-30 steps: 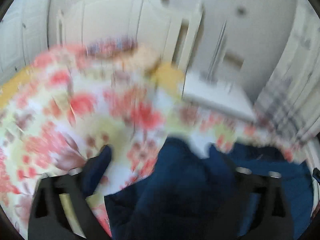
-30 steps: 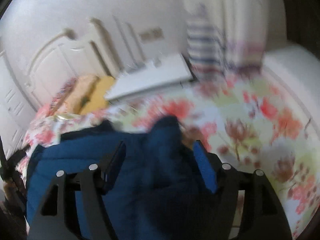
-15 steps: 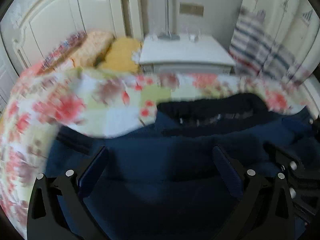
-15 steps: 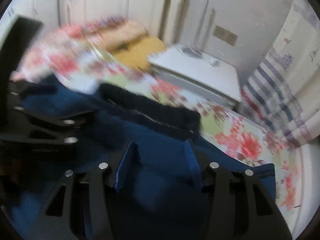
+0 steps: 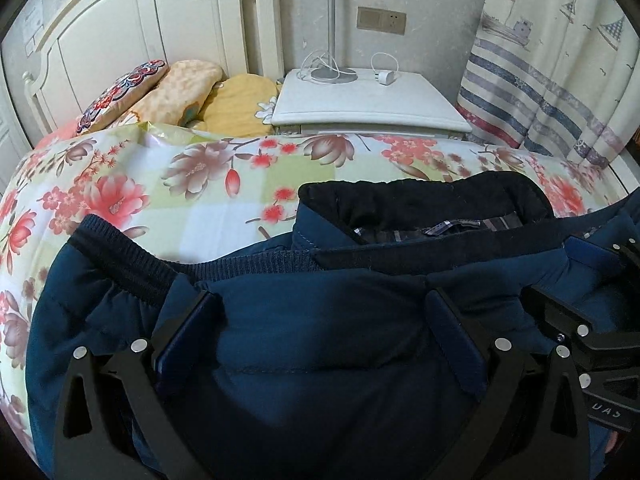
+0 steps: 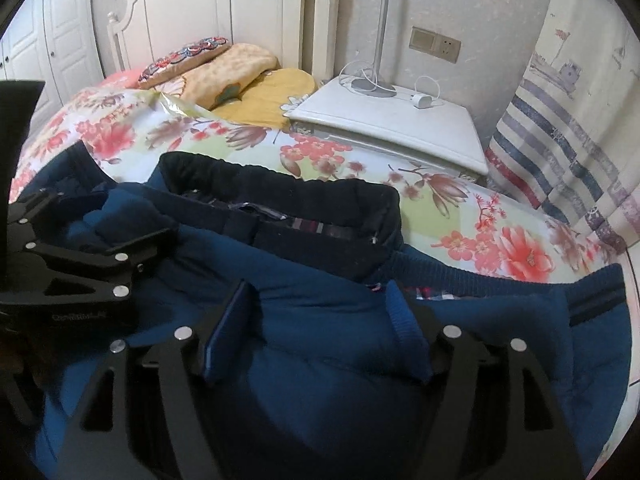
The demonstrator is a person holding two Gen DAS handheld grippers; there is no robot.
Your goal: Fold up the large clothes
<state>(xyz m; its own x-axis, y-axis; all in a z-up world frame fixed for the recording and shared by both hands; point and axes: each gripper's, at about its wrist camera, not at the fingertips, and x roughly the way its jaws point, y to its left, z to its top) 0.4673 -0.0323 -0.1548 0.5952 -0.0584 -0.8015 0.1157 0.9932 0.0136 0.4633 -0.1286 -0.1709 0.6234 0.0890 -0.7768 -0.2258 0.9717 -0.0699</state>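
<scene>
Bedroom, floral bed cover [image 5: 200,208] as work surface; soft, wide enough to lay a bulky garment flat.

Navy padded jacket [image 5: 320,320] on near part of bed, spread left to right. Dark collar [image 5: 420,204] at far edge, checked lining showing inside it. Ribbed hem [image 5: 120,264] brought up just near side of collar, so bottom half doubled over top half. Judged: lengthwise fold being set down, hem aligned to collar to keep edges square.

Left gripper [image 5: 320,332] angled down on left half of folded layer. Fingers set wide, thick fold of padding bulging between them and creased at the pads; read as gripping the jacket. Wide stance explained by thickness of quilted layers.

Right gripper [image 6: 316,328] on right half, close beside the left one. Fingers just eased wider, padded fold and ribbed cuff between them, fabric pressed against both pads; read as a hold on the jacket, possibly loosening. Two grips side by side along one edge: keeps the edge straight, stops sagging in the middle.

Next step judged: release, smooth, then fold sleeves or sides inward. Risk: puffy filling springing the top layer back.

Beyond bed: pillows [image 5: 240,96] against white headboard [image 5: 140,20], far left. White nightstand [image 5: 368,100] far centre, with lamp base [image 5: 332,74] and charger [image 5: 384,77]. Striped curtain [image 5: 540,92] far right.
</scene>
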